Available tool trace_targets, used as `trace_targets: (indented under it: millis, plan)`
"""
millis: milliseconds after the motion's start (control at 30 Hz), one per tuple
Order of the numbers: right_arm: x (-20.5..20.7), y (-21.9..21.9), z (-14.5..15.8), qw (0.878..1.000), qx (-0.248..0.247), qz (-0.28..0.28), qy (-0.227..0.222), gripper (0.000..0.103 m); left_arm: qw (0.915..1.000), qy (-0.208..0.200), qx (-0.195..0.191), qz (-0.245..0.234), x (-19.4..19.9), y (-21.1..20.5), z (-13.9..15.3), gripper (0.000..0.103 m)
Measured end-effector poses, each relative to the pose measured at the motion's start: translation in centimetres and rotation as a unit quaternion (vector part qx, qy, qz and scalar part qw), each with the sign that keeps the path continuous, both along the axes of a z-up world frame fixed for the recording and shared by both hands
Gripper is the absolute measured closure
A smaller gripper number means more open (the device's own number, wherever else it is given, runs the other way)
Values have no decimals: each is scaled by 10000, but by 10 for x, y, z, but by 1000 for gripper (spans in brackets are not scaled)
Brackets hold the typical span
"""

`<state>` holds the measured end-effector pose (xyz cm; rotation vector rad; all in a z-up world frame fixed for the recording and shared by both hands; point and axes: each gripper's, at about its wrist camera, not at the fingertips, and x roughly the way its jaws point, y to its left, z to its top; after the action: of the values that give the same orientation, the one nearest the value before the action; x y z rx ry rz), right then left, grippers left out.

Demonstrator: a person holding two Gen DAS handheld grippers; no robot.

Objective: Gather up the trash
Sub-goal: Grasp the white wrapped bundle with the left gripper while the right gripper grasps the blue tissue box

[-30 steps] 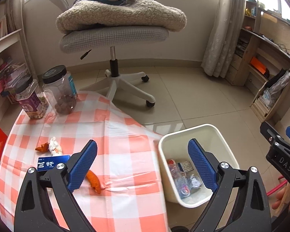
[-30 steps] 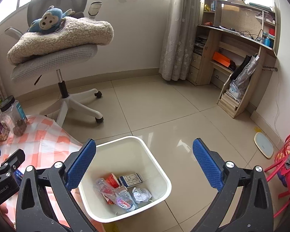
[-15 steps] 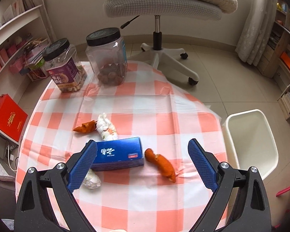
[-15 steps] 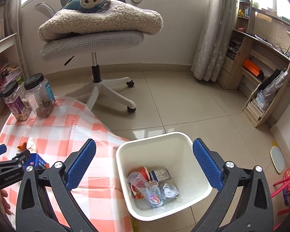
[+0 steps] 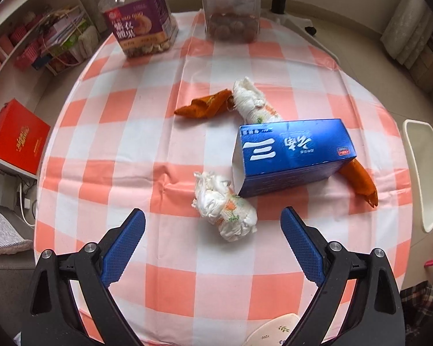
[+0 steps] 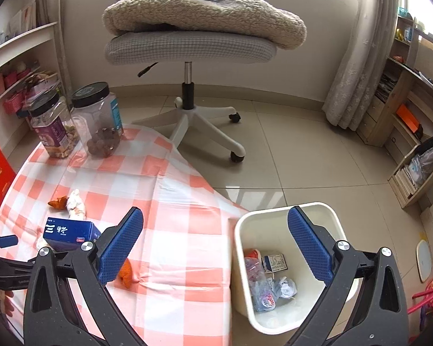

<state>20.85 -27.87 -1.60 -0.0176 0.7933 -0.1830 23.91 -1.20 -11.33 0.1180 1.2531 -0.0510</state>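
My left gripper (image 5: 213, 222) stands open just above the checked tablecloth (image 5: 170, 150), its blue pads flanking a crumpled white tissue wad (image 5: 225, 210). Behind the wad lies a blue box (image 5: 291, 155), a second white wad (image 5: 252, 101), an orange wrapper (image 5: 207, 106) and another orange scrap (image 5: 360, 181) at the box's right end. My right gripper (image 6: 215, 239) hangs open and empty above the table's right edge and the white bin (image 6: 277, 216), which holds a crushed bottle (image 6: 258, 285) and other trash. The blue box (image 6: 69, 232) also shows at left in the right wrist view.
Two black-lidded jars (image 5: 141, 17) (image 5: 231, 5) stand at the table's far edge. A swivel chair (image 6: 190, 49) with a folded blanket and a plush monkey stands beyond. A red box (image 5: 17, 138) and shelves lie to the left, a wooden desk unit (image 6: 404, 121) to the right.
My left gripper has swung from the bin to the table and dropped low over the near tissue wad. The right gripper has drifted left, so more of the table shows.
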Motion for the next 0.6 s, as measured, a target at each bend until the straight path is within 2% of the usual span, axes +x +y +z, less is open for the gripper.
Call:
trace_targets:
  millis: [100, 200, 333, 467, 600]
  plan:
    - [10, 22, -8, 9994, -42, 324, 97, 7, 9989, 230, -393, 113, 7, 8, -15, 12]
    - [21, 44, -15, 9973, -91, 710, 181, 7, 9978, 347, -561, 79, 14, 5, -26, 21]
    - [35, 67, -27, 9915, -82, 1269, 271, 7, 9963, 556, -660, -40, 22, 7, -41, 57]
    - [47, 97, -39, 9757, 32, 2146, 436, 7, 9960, 453, -756, -146, 17, 17, -34, 61]
    - [48, 139, -57, 9508, -306, 3013, 660, 7, 9963, 353, -775, -123, 8, 34, -23, 62]
